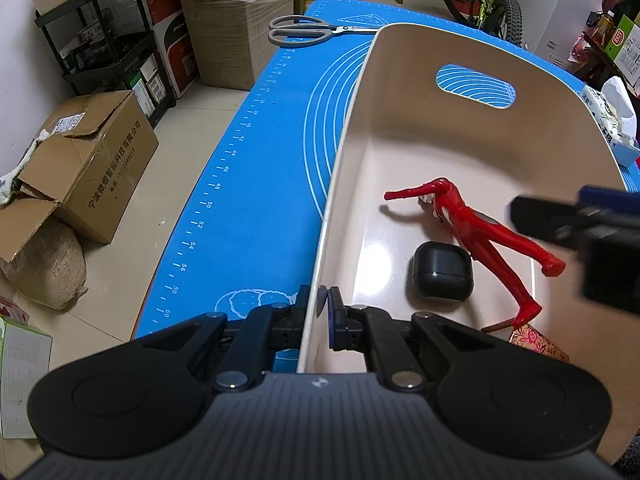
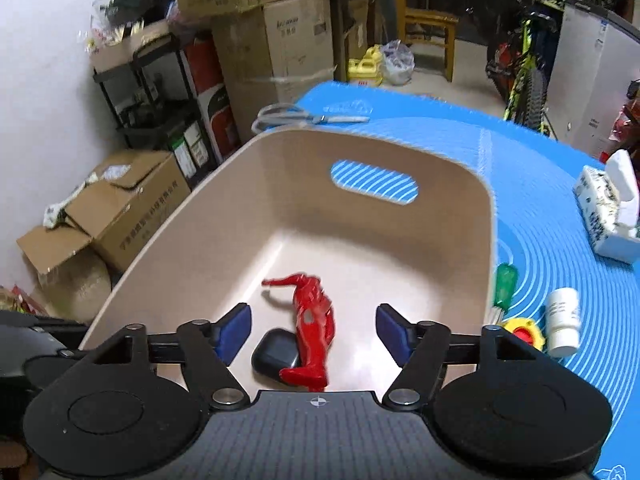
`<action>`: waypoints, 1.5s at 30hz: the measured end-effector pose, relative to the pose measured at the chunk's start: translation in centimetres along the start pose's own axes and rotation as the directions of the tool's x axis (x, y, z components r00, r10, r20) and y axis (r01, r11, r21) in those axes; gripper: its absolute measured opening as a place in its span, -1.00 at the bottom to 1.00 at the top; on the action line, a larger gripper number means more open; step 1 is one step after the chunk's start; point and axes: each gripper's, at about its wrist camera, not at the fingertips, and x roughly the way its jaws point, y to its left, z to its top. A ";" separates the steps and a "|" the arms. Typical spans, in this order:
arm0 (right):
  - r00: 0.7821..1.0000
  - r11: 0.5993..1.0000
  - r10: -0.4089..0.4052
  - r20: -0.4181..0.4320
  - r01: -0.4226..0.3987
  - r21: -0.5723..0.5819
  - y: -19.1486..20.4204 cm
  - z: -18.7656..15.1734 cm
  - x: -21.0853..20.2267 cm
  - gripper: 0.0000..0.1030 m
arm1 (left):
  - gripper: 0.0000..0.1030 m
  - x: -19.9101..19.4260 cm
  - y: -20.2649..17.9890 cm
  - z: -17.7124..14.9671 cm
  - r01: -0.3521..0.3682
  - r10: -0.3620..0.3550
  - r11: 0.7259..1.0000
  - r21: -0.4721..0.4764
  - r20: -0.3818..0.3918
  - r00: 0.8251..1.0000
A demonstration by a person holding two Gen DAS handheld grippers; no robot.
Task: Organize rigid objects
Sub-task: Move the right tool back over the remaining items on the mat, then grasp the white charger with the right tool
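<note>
Task partway, we judge: beige bin (image 2: 490, 240) holds red figure (image 2: 310, 320), black case (image 2: 276, 354), patterned pouch (image 1: 538, 342). Still out on blue mat (image 2: 540, 168): scissors (image 2: 296, 117), green screwdriver (image 2: 505, 282), white bottle (image 2: 563, 320), yellow-red cap (image 2: 523, 331). Our left gripper (image 1: 322, 300) clenched on bin's near wall, steadying it. Our right gripper (image 2: 314, 332) spread wide above bin, holding nothing.

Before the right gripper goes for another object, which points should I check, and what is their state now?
1. Left gripper clamped on the beige plastic bin's rim: ok.
2. Right gripper open, holding nothing: ok.
3. Red plastic figure and black rounded case lie inside the bin: ok.
4. Green-handled screwdriver and white bottle still outside on the blue mat: not ok.
5. Grey-handled scissors outside, behind the bin: not ok.
</note>
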 end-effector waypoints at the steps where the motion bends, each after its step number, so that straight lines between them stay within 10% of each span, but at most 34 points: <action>1: 1.000 1.000 -0.001 0.012 0.001 0.002 -0.3 0.1 -0.6 0.50 | -0.81 0.0 0.0 0.0 0.000 0.000 1.000 0.000 0.000 1.000; 14: 0.988 0.990 -0.110 0.110 0.099 0.096 -7.0 -1.6 -5.7 0.63 | -0.81 0.0 0.0 0.0 -0.001 0.001 1.000 0.000 0.000 1.000; 25: 0.973 0.949 -0.231 0.016 0.222 0.225 -14.6 -6.4 -5.0 0.63 | -0.81 0.0 0.0 0.1 0.002 -0.002 1.000 -0.003 -0.001 1.000; 45: 0.972 0.937 -0.192 -0.137 0.223 0.270 -16.7 -12.0 0.5 0.58 | -0.81 0.0 0.0 0.1 0.002 -0.002 1.000 -0.002 -0.002 1.000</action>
